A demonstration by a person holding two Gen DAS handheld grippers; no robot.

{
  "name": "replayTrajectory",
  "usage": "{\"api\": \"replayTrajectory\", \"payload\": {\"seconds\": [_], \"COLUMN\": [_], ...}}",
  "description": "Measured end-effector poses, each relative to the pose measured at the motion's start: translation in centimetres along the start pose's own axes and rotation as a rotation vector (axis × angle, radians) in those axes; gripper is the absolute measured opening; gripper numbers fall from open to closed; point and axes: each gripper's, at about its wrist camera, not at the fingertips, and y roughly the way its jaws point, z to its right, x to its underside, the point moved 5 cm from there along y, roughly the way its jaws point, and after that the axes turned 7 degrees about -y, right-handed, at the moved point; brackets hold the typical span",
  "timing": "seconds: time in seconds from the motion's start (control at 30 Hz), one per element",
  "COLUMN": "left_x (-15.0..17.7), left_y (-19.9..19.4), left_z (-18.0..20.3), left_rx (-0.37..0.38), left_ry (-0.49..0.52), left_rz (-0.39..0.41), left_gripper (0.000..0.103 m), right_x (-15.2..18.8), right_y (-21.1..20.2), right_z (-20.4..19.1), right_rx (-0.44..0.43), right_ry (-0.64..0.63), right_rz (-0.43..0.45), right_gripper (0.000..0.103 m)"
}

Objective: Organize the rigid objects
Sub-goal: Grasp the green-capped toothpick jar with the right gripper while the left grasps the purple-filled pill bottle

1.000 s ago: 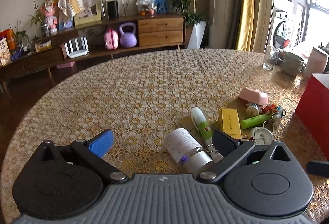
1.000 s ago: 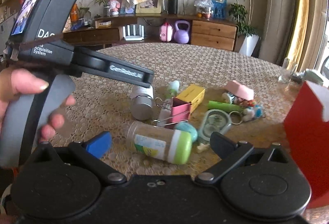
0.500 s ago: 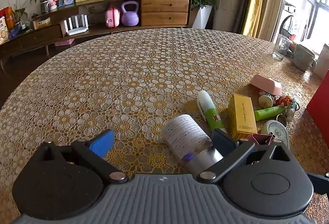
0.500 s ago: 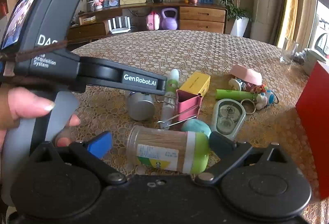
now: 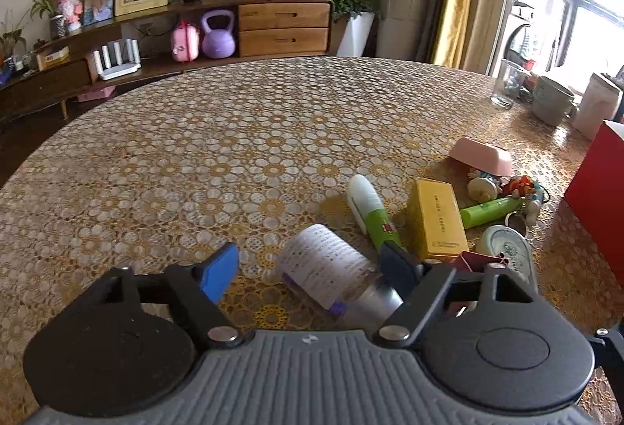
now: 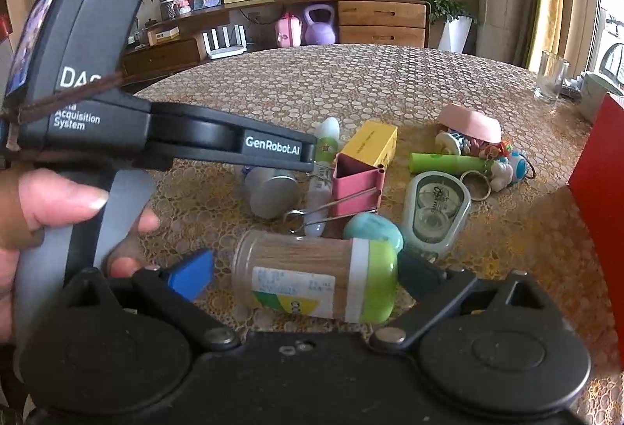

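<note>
- Left gripper [image 5: 310,267]: jaws are spread wide and nothing is gripped. A bottle [image 5: 331,282] with a printed label and silver cap lies on its side between them, close against the right finger, well apart from the blue left pad [image 5: 218,271].
- Just beyond the left gripper's right finger, a green-and-white tube [image 5: 370,214] and a yellow box [image 5: 436,226] lie side by side on the table [image 5: 234,152].
- Farther out to the right of those jaws are seen a green stick [image 5: 489,212], a pink dish [image 5: 481,161] turned upside down, and a red box [image 5: 600,198] at the frame edge.
- Right gripper [image 6: 306,271]: jaws are likewise released. A toothpick jar [image 6: 316,276] with a green lid lies crosswise between them; the lid end sits against the right finger, while a gap shows at the blue left pad [image 6: 191,274].
- Directly ahead of the right jaws are noted a teal pebble [image 6: 374,233], a pink binder clip [image 6: 357,183] and a clear tape case [image 6: 435,212].
- The left gripper's body [image 6: 163,140] is seen to the left of the right jaws, its tip over the bottle; whether contact is made cannot be told.
- A glass [image 6: 550,75] stands far beyond, at the table's far right edge.
</note>
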Motion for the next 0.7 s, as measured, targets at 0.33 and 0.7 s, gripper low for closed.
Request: {"api": "replayTrajectory", "payload": {"seconds": [0.33, 0.7], "left_x": [-0.1, 0.6], "left_y": [-0.4, -1.5], "left_z": [0.0, -1.4], "left_rx": [0.029, 0.042], "left_ry": [0.007, -0.035], "left_rz": [0.001, -0.018], "left_gripper": [0.058, 0.058], "right_x": [0.0, 0.7], "right_y": [-0.4, -1.9], "right_z": [0.1, 1.1], "right_rx": [-0.008, -0.017], "right_ry": [0.000, 0.034], "right_rz": [0.004, 0.006], "right_gripper": [0.085, 0.085]}}
